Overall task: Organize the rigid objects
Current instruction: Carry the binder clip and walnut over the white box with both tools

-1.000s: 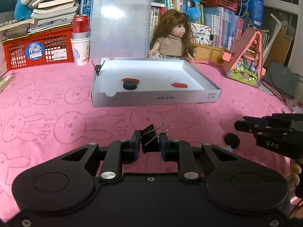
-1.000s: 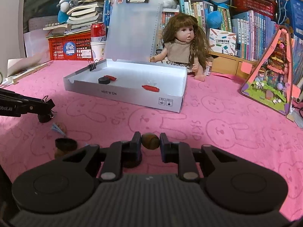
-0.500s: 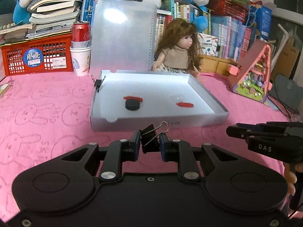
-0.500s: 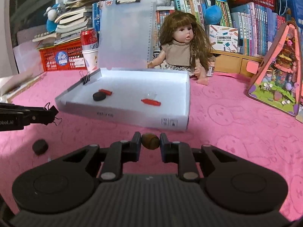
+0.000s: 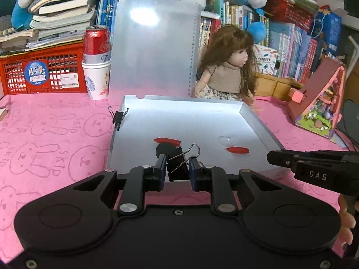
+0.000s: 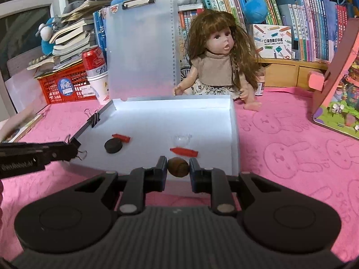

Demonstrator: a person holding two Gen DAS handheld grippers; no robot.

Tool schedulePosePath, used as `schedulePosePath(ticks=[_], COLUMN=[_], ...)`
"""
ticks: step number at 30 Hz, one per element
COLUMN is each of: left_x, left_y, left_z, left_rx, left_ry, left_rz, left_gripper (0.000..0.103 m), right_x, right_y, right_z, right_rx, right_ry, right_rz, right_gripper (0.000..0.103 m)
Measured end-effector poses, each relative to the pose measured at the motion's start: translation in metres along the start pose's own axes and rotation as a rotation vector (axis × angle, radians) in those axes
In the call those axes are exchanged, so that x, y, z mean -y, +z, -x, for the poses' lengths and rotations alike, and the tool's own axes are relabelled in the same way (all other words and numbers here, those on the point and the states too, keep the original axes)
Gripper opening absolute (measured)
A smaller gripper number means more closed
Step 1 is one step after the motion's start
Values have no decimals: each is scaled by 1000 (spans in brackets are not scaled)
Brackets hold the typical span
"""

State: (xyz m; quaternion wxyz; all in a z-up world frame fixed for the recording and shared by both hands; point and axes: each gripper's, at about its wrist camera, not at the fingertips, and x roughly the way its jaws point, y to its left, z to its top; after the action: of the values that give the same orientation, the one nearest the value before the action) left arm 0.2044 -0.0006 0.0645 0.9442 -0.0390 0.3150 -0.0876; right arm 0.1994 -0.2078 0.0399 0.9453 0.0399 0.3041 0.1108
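Note:
A shallow white box (image 5: 179, 103) (image 6: 233, 139) lies on the pink cloth with its clear lid standing open. Inside are a black disc (image 6: 113, 145) (image 5: 165, 149), two red pieces (image 5: 237, 150) (image 6: 184, 152) and a small clear piece (image 6: 180, 139). My left gripper (image 5: 177, 168) is shut on a black binder clip (image 5: 179, 164), held at the box's near edge. My right gripper (image 6: 178, 167) is shut on a brown nut-like ball (image 6: 178, 167), held at the near wall of the box. Another binder clip (image 5: 118, 117) is clipped on the box's left wall.
A doll (image 5: 228, 67) sits behind the box. A red can in a paper cup (image 5: 97, 60) and a red basket (image 5: 40, 71) stand at the back left. A pink toy house (image 5: 318, 103) stands at the right. Books line the back.
Both grippers have lifted and moved forward from the cloth to the box's near edge, each still holding its object. The loose pieces on the cloth have dropped out of view.

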Motion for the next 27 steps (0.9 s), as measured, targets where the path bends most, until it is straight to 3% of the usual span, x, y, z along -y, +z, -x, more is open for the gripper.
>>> schedulePosePath(ticks=[14,27], left_x=[-1,-3], left_y=[-3,-6], left_z=[-51,-68], left_rx=[-56,-67], left_ry=[54,67], left_rz=[15,6], left_gripper=[20,20], right_x=[-8,-8], right_y=[-4,-2], right_z=[-46,-64], right_rx=[-31,-40], right_ry=[-52,-76], right_rz=[21,35], right_gripper=[25,25])
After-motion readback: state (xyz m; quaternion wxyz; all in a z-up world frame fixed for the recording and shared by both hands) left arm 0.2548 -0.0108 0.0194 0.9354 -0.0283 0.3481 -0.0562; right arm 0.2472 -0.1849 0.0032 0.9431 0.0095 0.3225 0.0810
